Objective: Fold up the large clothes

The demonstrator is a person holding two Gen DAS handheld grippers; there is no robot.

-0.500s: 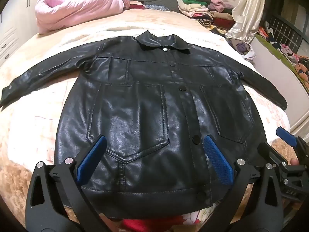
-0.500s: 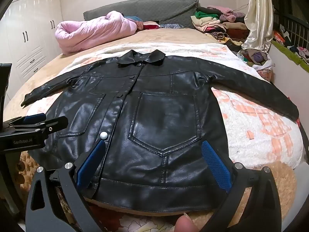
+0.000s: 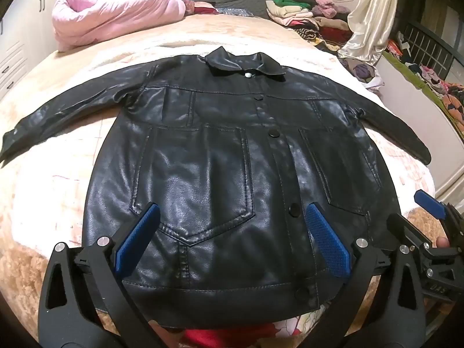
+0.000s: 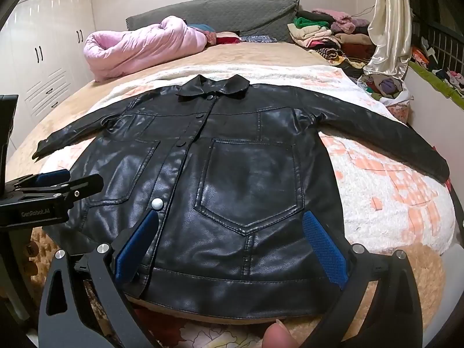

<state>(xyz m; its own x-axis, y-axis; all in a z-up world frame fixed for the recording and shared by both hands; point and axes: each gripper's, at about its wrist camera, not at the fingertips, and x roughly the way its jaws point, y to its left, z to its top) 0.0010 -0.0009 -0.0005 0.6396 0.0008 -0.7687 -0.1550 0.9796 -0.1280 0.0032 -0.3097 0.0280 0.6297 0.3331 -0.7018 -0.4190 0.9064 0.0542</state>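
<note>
A black leather jacket (image 3: 220, 156) lies flat and face up on the bed, buttoned, collar at the far end, both sleeves spread out to the sides; it also shows in the right wrist view (image 4: 249, 179). My left gripper (image 3: 232, 226) is open and empty, hovering over the jacket's lower left half near the hem. My right gripper (image 4: 232, 240) is open and empty over the lower right half. The right gripper also shows at the right edge of the left wrist view (image 3: 429, 232), and the left gripper at the left edge of the right wrist view (image 4: 55, 185).
The jacket rests on a white fleece blanket (image 4: 391, 191) over a tan bed cover (image 3: 17, 255). A pink quilt (image 3: 116, 14) and stacked clothes (image 3: 304, 14) sit at the bed's far end. A cream curtain (image 4: 388, 29) and cluttered rack stand to the right; white wardrobes (image 4: 43, 58) to the left.
Both grippers have barely shifted; the jacket lies as before.
</note>
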